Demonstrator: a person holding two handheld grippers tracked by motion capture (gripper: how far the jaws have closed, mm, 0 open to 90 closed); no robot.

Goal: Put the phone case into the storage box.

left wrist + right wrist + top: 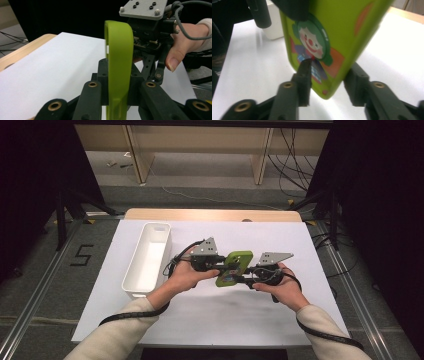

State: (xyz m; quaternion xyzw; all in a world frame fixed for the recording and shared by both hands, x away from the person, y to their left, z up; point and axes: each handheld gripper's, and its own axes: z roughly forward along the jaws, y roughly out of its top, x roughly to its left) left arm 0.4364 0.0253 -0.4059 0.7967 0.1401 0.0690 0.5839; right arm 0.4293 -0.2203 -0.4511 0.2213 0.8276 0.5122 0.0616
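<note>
Left gripper [220, 263] fingers clench the green case [233, 267] edgewise above the counter [280, 240]; right gripper [245, 279] fingers straddle its corner, contact unclear

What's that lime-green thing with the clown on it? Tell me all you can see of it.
The lime-green case looks like smooth, flat plastic with rounded corners. One broad face carries a printed clown with green hair and a red nose, plus orange patches. It is held up above the white table cover, not lying on it. The left gripper clamps its thin edges between its jaws. The right gripper has its jaws around the lower corner, one on each side; whether they press on it is unclear.
</note>
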